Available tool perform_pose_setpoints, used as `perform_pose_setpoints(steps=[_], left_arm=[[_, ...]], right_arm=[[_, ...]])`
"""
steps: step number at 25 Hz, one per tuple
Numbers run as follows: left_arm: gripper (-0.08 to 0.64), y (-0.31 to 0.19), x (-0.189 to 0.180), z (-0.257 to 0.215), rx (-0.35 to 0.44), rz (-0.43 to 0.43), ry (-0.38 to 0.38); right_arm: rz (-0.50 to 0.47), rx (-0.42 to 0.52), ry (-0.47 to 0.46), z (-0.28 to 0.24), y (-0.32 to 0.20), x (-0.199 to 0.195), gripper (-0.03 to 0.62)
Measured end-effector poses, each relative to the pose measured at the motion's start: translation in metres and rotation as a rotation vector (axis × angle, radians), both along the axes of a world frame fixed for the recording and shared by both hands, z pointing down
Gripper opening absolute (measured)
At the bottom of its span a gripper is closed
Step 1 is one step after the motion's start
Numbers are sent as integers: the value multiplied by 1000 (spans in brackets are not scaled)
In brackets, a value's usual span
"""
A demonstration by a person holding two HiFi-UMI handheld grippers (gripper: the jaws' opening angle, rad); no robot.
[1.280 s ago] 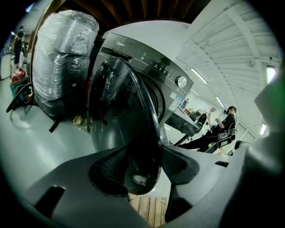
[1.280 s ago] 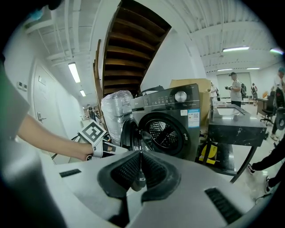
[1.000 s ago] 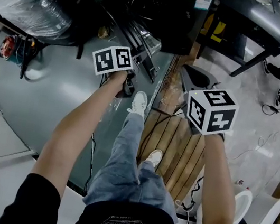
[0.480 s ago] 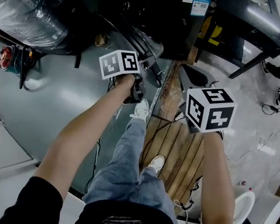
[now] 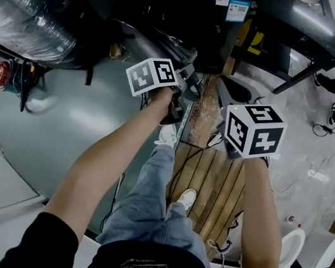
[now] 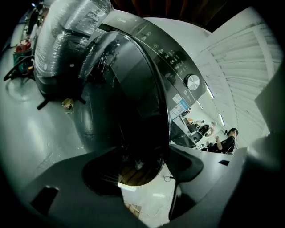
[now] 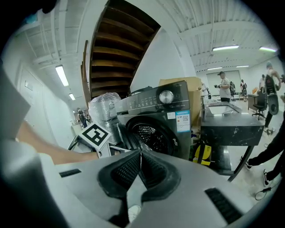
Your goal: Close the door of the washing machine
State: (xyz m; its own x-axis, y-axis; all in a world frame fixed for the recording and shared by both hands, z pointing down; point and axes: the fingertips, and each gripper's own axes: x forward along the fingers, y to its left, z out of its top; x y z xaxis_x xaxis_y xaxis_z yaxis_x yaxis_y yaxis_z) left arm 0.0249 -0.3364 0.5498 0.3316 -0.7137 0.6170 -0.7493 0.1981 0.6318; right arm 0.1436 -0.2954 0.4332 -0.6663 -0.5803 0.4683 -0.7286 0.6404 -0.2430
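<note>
Washing machine point(image 7: 164, 116) at far centre, its door point(image 6: 133, 98) hanging open to the left (closing not yet done). Left gripper point(image 6: 147, 164) faces the door, jaws just opened apart, nothing clamped; right gripper point(image 7: 140, 162) jaws together, empty

A plastic-wrapped bundle point(image 5: 29, 6) sits upper left; a dark table point(image 5: 306, 23) stands upper right, wooden slats point(image 5: 215, 190) below.

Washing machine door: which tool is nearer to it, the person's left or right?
Left. The left tool is right at the door; its jaws have just been opening, nothing gripped between them. The right tool, shut, hangs back over the wooden pallet.
</note>
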Motion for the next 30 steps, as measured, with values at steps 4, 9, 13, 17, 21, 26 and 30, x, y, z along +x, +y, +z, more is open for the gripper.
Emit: perform_pose_setpoints(steps=[4,9,13,17,21,26,30], left_arm=[[311,-13,5,0,-8,-24,9],[311,-26,10,-2,-22,-51,14],[319,-41,15,-1,-19,-66,47],[322,-61,22,3,-8,-98,63],[328,-78,23,0,-30,-123,53],[334,-98,27,1,-53,-142,70],[334,-117,31,5,-50,-166,103]], right_arm=[[12,-10,-3,5,-10,3,21],[42,-28,-40,7,-23,8,21],[54,-27,-43,7,-33,10,21],[62,-42,-32,14,-42,18,21],[86,-46,-42,16,-56,24,21],[103,-46,-49,16,-71,27,21],[123,-54,-37,23,-80,36,21]])
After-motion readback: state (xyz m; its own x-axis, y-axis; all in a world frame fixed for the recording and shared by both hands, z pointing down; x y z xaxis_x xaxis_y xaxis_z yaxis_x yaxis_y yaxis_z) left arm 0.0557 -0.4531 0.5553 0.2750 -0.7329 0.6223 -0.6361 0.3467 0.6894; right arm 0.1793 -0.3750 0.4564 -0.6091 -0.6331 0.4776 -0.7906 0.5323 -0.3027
